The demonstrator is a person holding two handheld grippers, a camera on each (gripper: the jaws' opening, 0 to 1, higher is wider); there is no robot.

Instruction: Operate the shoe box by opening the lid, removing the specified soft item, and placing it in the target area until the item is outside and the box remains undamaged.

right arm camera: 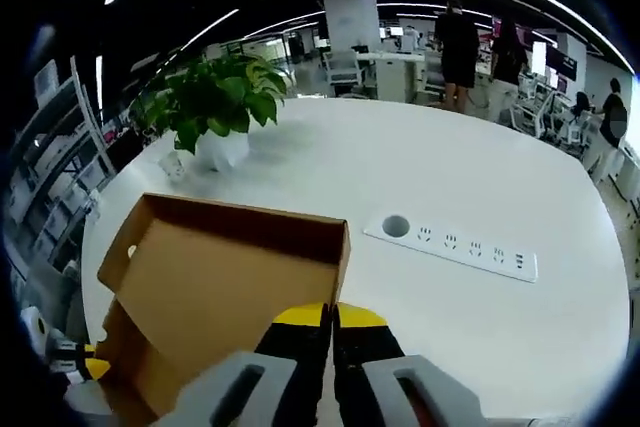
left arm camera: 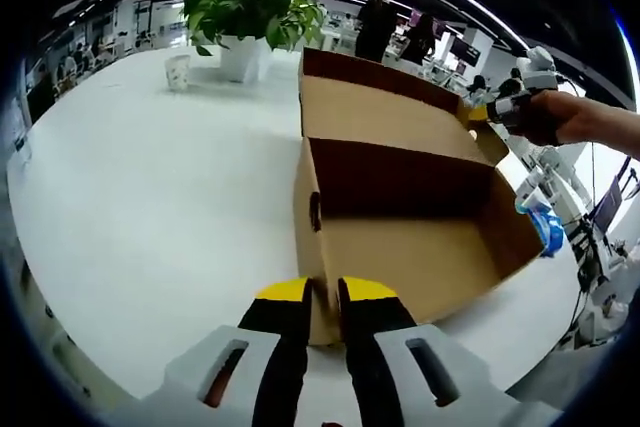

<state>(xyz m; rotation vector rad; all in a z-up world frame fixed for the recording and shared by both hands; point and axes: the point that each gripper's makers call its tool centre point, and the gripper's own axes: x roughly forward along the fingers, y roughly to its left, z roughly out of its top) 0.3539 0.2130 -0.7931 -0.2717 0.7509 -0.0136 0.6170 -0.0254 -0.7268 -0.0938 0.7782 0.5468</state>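
The brown cardboard shoe box (left arm camera: 400, 247) lies open on the white table, its lid (left arm camera: 385, 112) swung up at the back. I see only bare cardboard inside it. My left gripper (left arm camera: 325, 312) is shut on the box's near end wall. My right gripper (right arm camera: 330, 325) is shut on the edge of the raised lid (right arm camera: 215, 277); in the left gripper view that gripper (left arm camera: 492, 113) shows at the lid's far corner, held by a hand. The left gripper (right arm camera: 72, 362) peeks in low on the left of the right gripper view.
A potted plant (left arm camera: 250, 17) and a paper cup (left arm camera: 178, 72) stand at the table's far side. A white power strip (right arm camera: 455, 245) is set into the table (right arm camera: 480, 187). Something blue (left arm camera: 546, 229) lies past the box's right end. People stand behind.
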